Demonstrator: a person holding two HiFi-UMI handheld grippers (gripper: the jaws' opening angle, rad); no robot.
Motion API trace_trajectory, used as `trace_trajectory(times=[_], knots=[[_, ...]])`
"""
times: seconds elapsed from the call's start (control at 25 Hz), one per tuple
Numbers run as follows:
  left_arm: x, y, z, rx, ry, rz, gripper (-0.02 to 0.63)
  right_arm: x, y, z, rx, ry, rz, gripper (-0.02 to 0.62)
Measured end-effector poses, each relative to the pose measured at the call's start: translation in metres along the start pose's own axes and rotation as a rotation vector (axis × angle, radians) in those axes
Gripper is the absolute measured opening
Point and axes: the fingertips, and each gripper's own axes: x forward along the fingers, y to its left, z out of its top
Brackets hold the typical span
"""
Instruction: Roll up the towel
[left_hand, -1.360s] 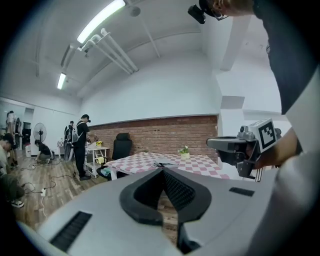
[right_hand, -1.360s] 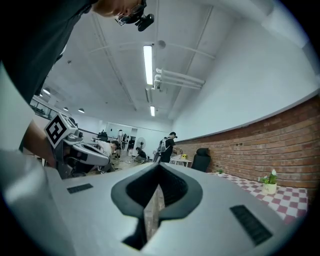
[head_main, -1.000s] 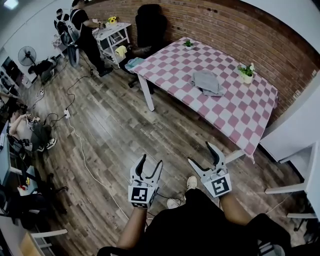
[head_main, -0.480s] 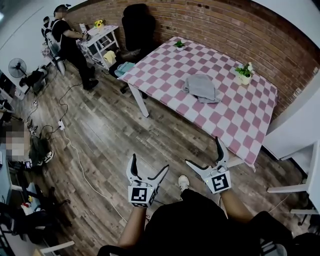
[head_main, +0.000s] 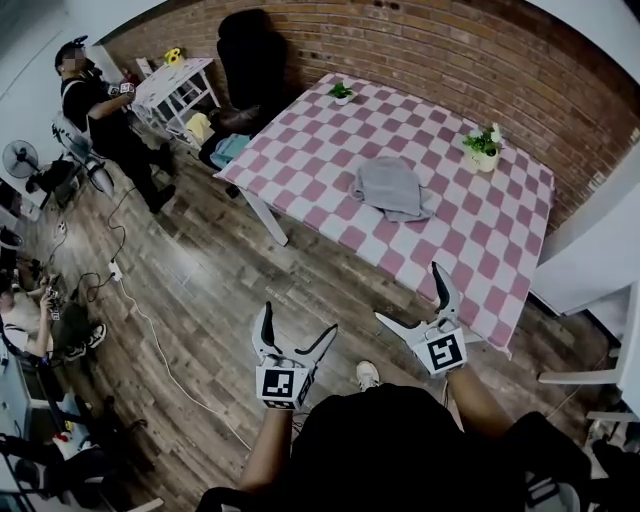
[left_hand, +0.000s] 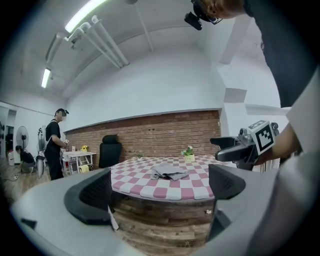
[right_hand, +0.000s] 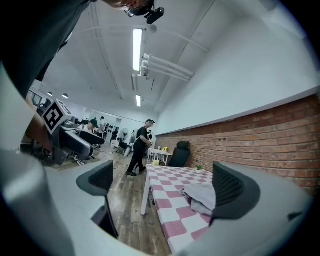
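I hold my left gripper (head_main: 297, 320) out in front of me, short of the near edge of the rectangular table covered in a pink-and-white checked cloth (head_main: 310, 150). Its jaws have just been opening and now stand wide apart with nothing between them. Through the gap I see only the table's near side and the wooden plank floor (head_main: 200, 270) below it. My right gripper (head_main: 408, 292) is also short of the table's near edge, closer to it than the left one but not touching it. Its jaws too have just been opening and gape wide, empty. The table's edge lies beyond them, well apart from the pads.

The crumpled grey cloth towel (head_main: 390, 187) lies in a loose heap near the middle of the table, unrolled and clear of both grippers. A small green plant in a white pot (head_main: 483, 148) stands on the table beyond the towel, toward the side by the red brick wall (head_main: 450, 50). A second, smaller potted plant (head_main: 341, 93) stands at the table's far corner. A black office chair (head_main: 250, 60) stands just past the table's far end, against that wall. Further from the table on that side are a white side table (head_main: 175, 85) and a person in dark clothes (head_main: 95, 110) standing beside it.
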Motion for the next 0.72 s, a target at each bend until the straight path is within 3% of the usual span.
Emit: trace_trajectory(times=[0.16, 0.32, 0.72], knots=[[0.024, 0.002, -0.003, 0.003, 0.005, -0.011, 0.592, 0.012, -0.025, -0.017, 0.042, -0.005, -0.023, 0.592], [0.043, 0.007, 0.0, -0.007, 0.005, -0.029, 0.591, 0.023, -0.036, -0.024, 0.017, 0.004, -0.031, 0.592], [0.119, 0.04, -0.001, -0.018, 0.02, -0.124, 0.589, 0.069, -0.059, -0.05, 0.013, 0.131, -0.071, 0.591]])
